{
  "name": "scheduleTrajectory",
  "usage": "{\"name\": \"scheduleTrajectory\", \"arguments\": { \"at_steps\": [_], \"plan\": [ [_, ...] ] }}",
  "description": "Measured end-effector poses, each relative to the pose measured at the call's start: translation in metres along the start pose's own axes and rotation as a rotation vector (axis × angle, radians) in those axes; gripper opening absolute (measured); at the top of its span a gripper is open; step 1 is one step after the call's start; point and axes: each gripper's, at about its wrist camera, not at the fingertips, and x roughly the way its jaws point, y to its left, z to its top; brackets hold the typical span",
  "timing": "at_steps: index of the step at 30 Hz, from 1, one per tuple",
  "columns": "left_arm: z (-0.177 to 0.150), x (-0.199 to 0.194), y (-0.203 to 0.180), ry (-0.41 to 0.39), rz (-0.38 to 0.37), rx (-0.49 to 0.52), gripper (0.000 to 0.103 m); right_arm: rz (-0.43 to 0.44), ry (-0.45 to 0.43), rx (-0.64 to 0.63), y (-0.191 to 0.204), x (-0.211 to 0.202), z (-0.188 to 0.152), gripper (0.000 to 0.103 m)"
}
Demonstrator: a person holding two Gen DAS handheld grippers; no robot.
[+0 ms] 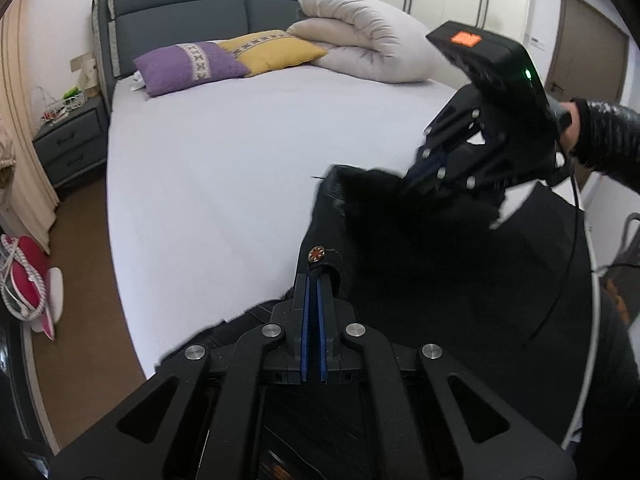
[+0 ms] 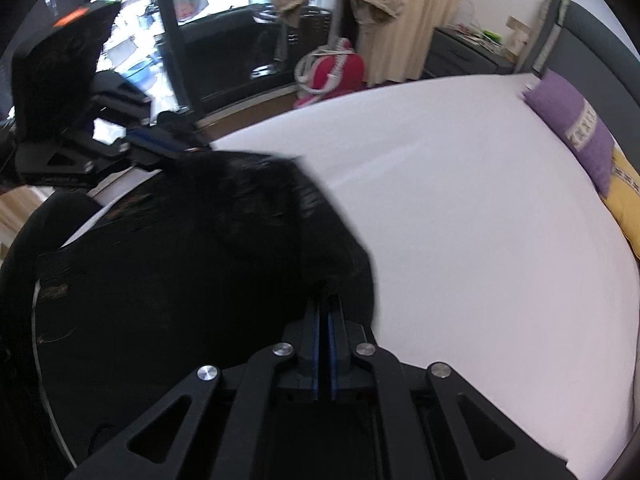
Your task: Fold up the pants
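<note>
Black pants [image 1: 420, 264] hang over the near edge of a white bed [image 1: 224, 168]. My left gripper [image 1: 314, 280] is shut on the waistband just below a copper button [image 1: 316, 253]. My right gripper [image 1: 416, 184] shows in the left wrist view, shut on the other waistband corner, held in a gloved hand. In the right wrist view the right gripper [image 2: 325, 296] pinches the black fabric [image 2: 208, 248], and the left gripper [image 2: 180, 150] holds the far corner at upper left. The pants are stretched between the two grippers, above the sheet.
Purple pillow [image 1: 188, 66], yellow pillow [image 1: 276, 51] and a rolled duvet [image 1: 368, 36] lie at the headboard. A nightstand [image 1: 70, 136] stands left of the bed. A red appliance [image 2: 332, 70] and a curtain [image 2: 412, 20] stand by the window.
</note>
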Motion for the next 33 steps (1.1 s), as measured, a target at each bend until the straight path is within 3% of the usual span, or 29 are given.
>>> {"name": "scheduleTrajectory", "arguments": {
  "at_steps": [5,11,19,27,33],
  "plan": [
    [-0.022,-0.025,-0.028,0.012,-0.072,0.001,0.002,0.025,-0.006,-0.014,0.047,-0.012,-0.026,0.004],
    [-0.060,-0.053,-0.081,0.079,-0.153,0.087,0.002,0.012,0.022,-0.073,0.109,-0.033,-0.063,0.004],
    [-0.123,-0.074,-0.139,0.197,-0.204,0.126,0.002,-0.052,0.168,-0.221,0.195,-0.028,-0.120,0.004],
    [-0.155,-0.090,-0.189,0.253,-0.230,0.167,0.002,-0.131,0.248,-0.333,0.236,-0.029,-0.129,0.004],
    [-0.165,-0.096,-0.213,0.286,-0.232,0.196,0.002,-0.173,0.265,-0.323,0.258,-0.021,-0.141,0.004]
  ]
}}
